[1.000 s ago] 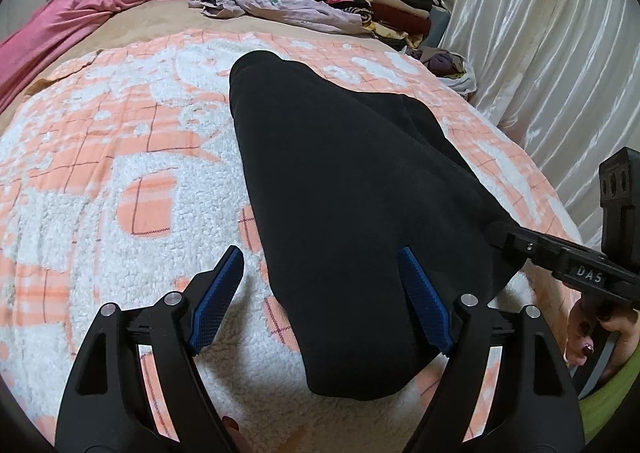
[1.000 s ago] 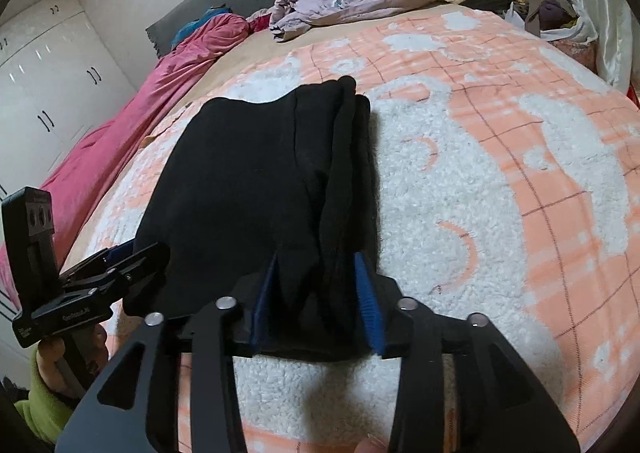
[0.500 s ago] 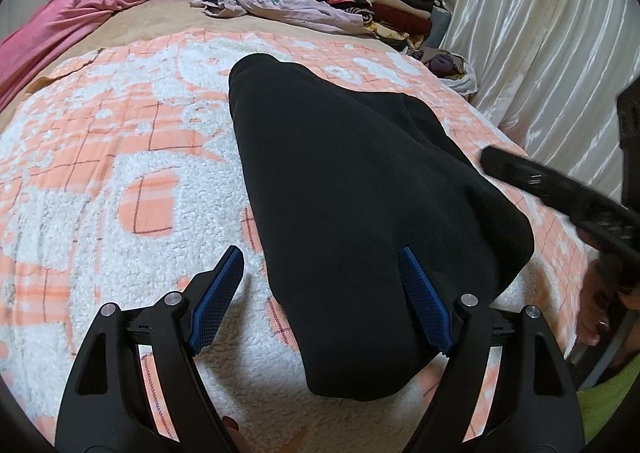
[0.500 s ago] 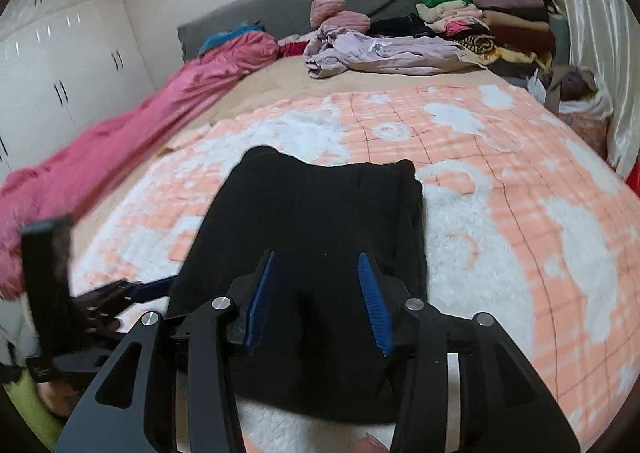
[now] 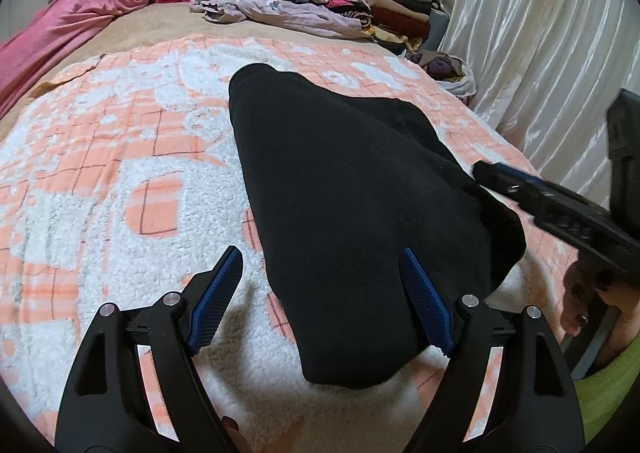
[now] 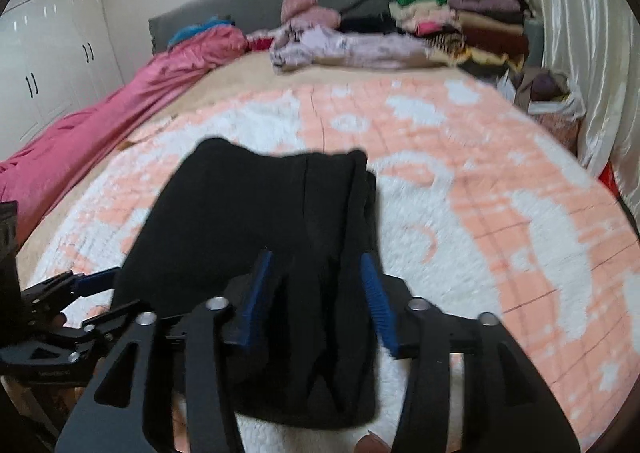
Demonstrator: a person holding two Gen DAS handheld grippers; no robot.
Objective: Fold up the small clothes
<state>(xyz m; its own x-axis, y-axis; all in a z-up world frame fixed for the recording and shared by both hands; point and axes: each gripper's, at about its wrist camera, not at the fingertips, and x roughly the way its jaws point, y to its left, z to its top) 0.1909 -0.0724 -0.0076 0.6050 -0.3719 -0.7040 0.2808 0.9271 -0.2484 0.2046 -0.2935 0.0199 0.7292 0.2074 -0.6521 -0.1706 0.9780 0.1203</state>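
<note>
both grippers, left gripper (image 5: 320, 297) and right gripper (image 6: 316, 299), straddle black garment (image 5: 360, 189)

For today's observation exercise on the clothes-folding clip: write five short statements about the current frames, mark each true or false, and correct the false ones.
1. The black garment lies on an orange-and-white fleece blanket. True.
2. The left gripper is clamped shut on the garment. False: its jaws are wide open, with one pad over the cloth and the other over the blanket.
3. A stack of folded clothes sits at the far end of the bed near the curtain. True.
4. The pink cover lies bunched on top of the black garment. False: it lies apart along the bed's edge.
5. The right gripper is open over the garment's near end. True.
</note>
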